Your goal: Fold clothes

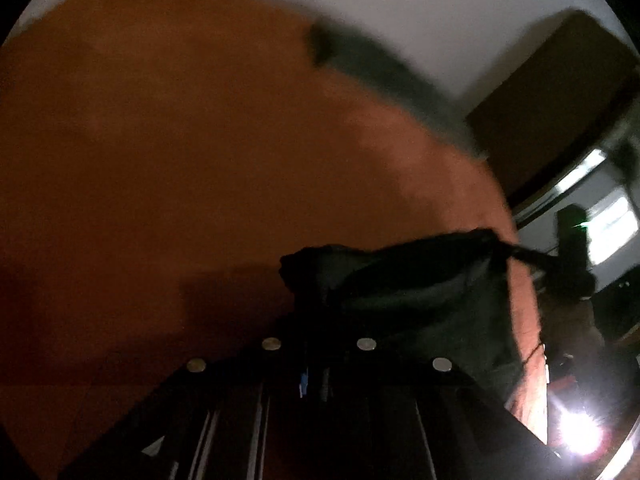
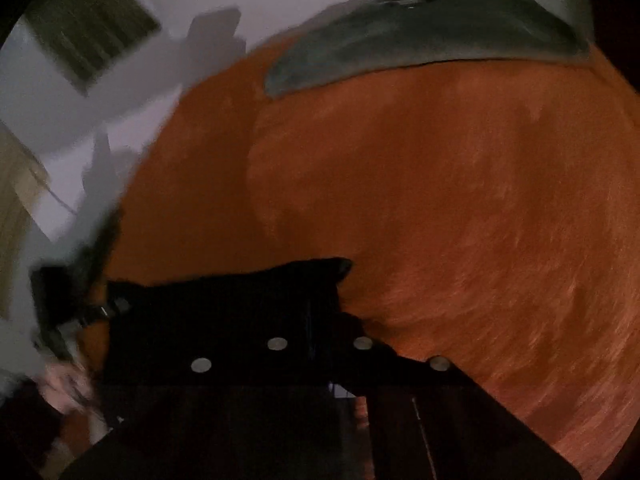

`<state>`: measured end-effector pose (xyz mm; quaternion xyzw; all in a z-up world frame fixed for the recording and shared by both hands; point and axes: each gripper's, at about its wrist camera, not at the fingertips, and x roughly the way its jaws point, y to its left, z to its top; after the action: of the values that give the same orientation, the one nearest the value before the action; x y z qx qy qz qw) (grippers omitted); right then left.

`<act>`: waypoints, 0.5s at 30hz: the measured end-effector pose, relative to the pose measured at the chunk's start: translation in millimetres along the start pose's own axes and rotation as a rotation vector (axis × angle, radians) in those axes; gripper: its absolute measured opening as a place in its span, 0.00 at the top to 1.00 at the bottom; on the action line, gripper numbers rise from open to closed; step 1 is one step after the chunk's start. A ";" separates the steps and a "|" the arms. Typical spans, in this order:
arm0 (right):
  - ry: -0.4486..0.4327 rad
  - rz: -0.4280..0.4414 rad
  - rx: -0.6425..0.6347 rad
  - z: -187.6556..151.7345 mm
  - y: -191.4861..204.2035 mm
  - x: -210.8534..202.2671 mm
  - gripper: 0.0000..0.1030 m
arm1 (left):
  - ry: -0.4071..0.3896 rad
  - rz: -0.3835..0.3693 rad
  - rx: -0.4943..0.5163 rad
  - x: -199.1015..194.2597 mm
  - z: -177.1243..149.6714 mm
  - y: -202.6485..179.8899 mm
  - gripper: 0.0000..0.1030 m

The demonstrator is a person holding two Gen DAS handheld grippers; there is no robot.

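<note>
**Dark garment pinched at both ends over the orange bedspread**

In the left wrist view, the left gripper (image 1: 316,280) is clenched on a bunched edge of the dark, soft fabric garment (image 1: 420,300), which rises from the gripper's tip and spreads toward 3 o'clock, sagging in loose folds. Behind it the broad orange fuzzy bedspread (image 1: 180,140) fills the view from 9 to 12 o'clock; a grey-green pillow-like cushion (image 1: 360,60) lies at its far edge near 1 o'clock, against a pale wall. At 3 o'clock the other gripper shows as a blurred dark shape, with the cloth stretched toward it.

In the right wrist view, the right gripper (image 2: 320,292) is likewise clamped shut on the garment (image 2: 224,304), whose dark cloth runs from the tip out toward 9 o'clock, where the opposite gripper and a blurred hand (image 2: 64,384) appear at about 8 o'clock. The bedspread (image 2: 460,220) covers the view from 12 to 5 o'clock, the cushion (image 2: 420,36) sitting at 12 o'clock.

The garment looks light and limp, with no stiffness of its own: it will droop between the two holds and slump wherever it is let go. It seems unlikely to slip from closed pads, but a thin pinch could pull free under tension. Corners or a hemmed edge look the best places to hold, keeping the span taut while folding.
</note>
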<state>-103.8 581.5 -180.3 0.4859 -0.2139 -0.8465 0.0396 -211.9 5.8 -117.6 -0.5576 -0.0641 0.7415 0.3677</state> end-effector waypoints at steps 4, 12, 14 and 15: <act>0.054 -0.068 0.000 -1.7 0.5 13.5 0.90 | 0.005 0.049 0.010 -10.0 -5.0 -4.9 0.78; -0.084 0.045 -0.102 -80.6 65.5 -99.3 0.81 | -0.005 0.085 -0.012 -108.3 -122.2 -52.1 0.60; -0.041 0.125 -0.133 -123.5 90.2 -108.5 0.81 | 0.046 0.032 -0.034 -106.7 -156.2 -62.4 0.60; -0.016 0.149 -0.152 -143.3 102.3 -108.1 0.81 | 0.069 0.008 -0.043 -103.3 -172.6 -67.5 0.60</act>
<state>58.9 472.2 -114.7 0.4574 -0.1849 -0.8588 0.1377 -17.9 -63.6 -66.8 -0.5908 -0.0653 0.7218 0.3546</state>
